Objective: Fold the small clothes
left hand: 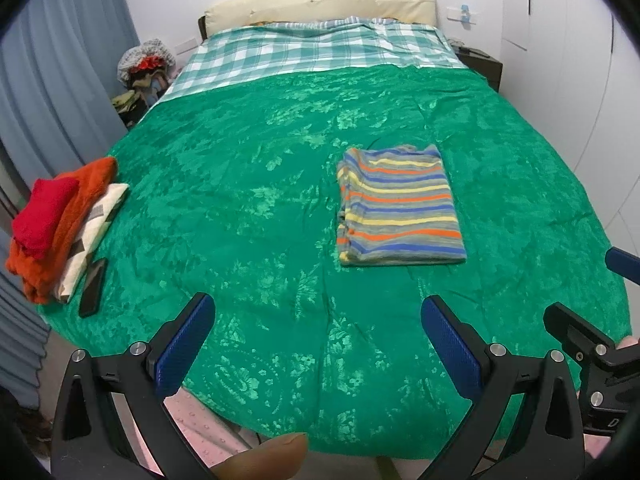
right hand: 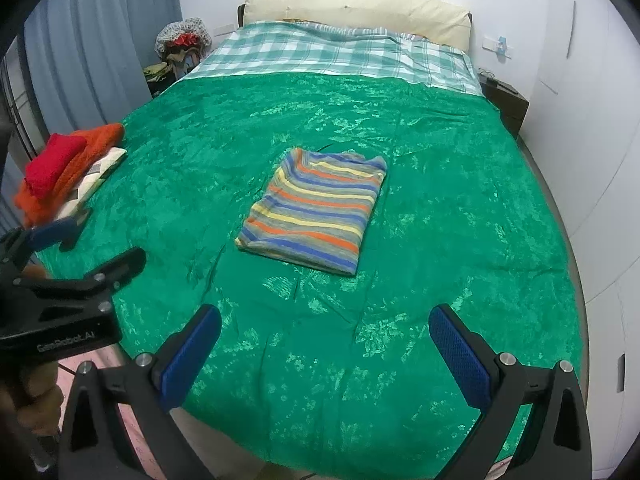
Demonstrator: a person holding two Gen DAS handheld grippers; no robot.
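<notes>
A striped garment [left hand: 400, 206] lies folded into a neat rectangle on the green bedspread [left hand: 248, 216]; it also shows in the right wrist view [right hand: 316, 210]. My left gripper [left hand: 318, 320] is open and empty, held above the bed's near edge, well short of the garment. My right gripper [right hand: 325, 330] is open and empty, also near the front edge. The right gripper shows at the right edge of the left wrist view [left hand: 588, 300]. The left gripper shows at the left edge of the right wrist view [right hand: 96, 246].
A stack of folded clothes, red [left hand: 42, 214] on orange [left hand: 76, 220] on a patterned white piece [left hand: 94, 232], sits at the bed's left edge. A black phone [left hand: 93, 287] lies beside it. A checked sheet [left hand: 320, 50] and pillow [left hand: 320, 0] are at the head. A nightstand [right hand: 506, 100] stands far right.
</notes>
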